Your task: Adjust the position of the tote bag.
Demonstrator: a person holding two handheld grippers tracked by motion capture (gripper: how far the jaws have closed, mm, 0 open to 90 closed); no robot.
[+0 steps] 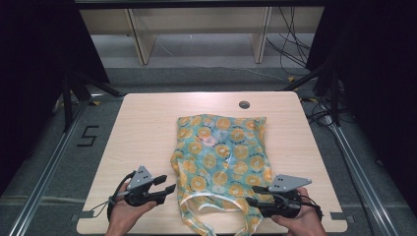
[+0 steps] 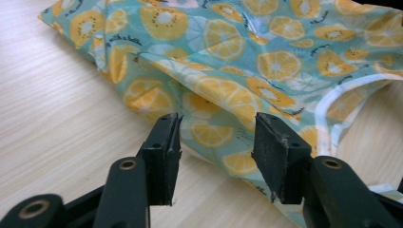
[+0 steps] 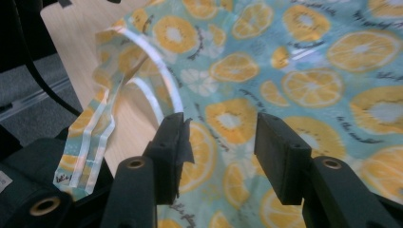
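A teal fabric bag (image 1: 221,157) printed with orange and kiwi slices lies flat on the light wooden table (image 1: 147,128), its white-edged handles (image 1: 211,206) toward the near edge. My left gripper (image 1: 169,184) hovers just left of the bag's near left corner, jaws open and pointing right. In the left gripper view the left gripper (image 2: 216,128) frames the bag's edge (image 2: 209,102) with nothing pinched. My right gripper (image 1: 252,194) sits over the bag's near right corner, pointing left. The right gripper (image 3: 218,126) stands open above the printed fabric (image 3: 294,80), beside a handle loop (image 3: 157,80).
A round cable hole (image 1: 244,104) sits near the table's far edge. Bare tabletop lies left and right of the bag. Beyond the table stand wooden shelf legs (image 1: 140,44) and floor cables (image 1: 290,44). Metal rails (image 1: 44,167) run along both sides.
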